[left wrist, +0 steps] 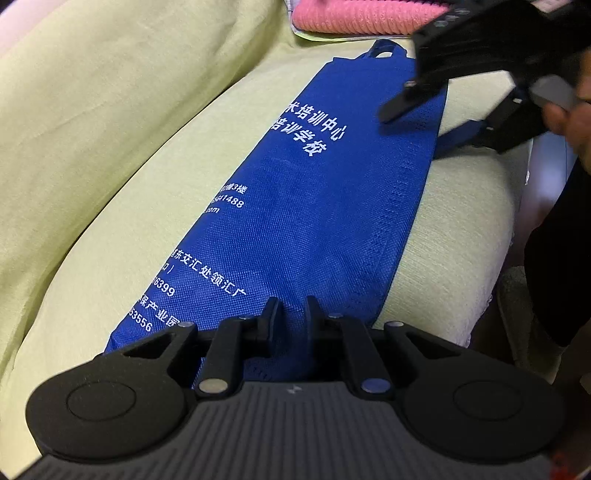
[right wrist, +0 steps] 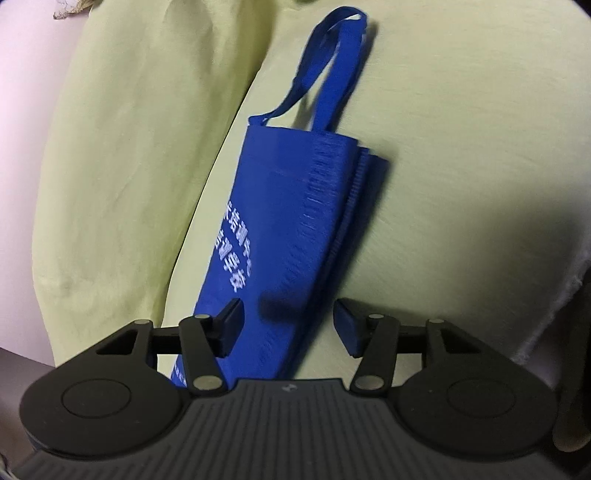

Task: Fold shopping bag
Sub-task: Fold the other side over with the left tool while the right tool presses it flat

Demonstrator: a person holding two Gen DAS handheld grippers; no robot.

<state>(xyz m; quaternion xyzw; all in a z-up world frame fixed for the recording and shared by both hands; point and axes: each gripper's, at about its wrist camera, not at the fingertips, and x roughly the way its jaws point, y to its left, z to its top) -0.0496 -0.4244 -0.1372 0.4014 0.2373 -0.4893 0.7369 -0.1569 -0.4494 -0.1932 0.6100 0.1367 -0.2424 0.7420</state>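
Printed in white on the blue shopping bag (left wrist: 314,206): 培训中心, 培训学校, 交汇处领汇广, digits 6399 and 3556 toward seven o'clock.

I see the bag (left wrist: 317,206) lying flat along the cushion (left wrist: 454,236), folded into a narrow strip, its handles (right wrist: 332,74) at the far end. My left hand-held gripper (left wrist: 291,317) sits at the near end, fabric between its fingers. My right hand-held gripper (left wrist: 436,118) is over the far end, beside the handles. A towel (left wrist: 369,16) lies beyond the bag.

Pink cushion (left wrist: 369,16) behind bag (left wrist: 314,206), bedsheet (left wrist: 110,147) clear alongside
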